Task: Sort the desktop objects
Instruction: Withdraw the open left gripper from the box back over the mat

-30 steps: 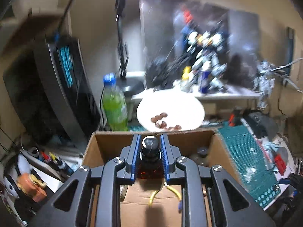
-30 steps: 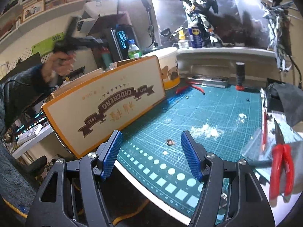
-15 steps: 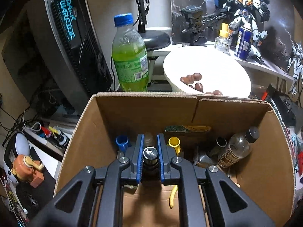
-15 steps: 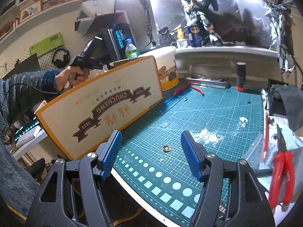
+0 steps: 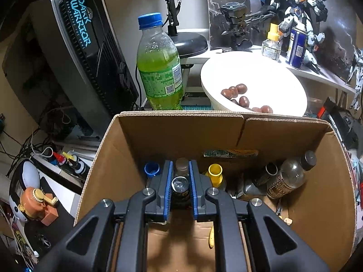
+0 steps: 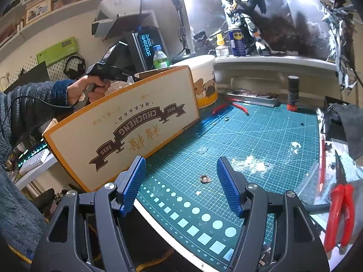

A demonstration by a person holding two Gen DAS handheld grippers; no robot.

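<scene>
Only the left wrist view shows the cardboard box (image 5: 181, 133) interior: left hand-held gripper (image 5: 179, 189) clamps a small dark-capped bottle (image 5: 180, 184) there. Right hand-held gripper (image 6: 181, 185) hangs spread wide above the worktop (image 6: 261, 136).

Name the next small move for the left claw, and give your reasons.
Probably open the left claw and let go: it grips a small dark bottle already low inside the cardboard box, among other bottles. The right claw is open over the cutting mat.
</scene>
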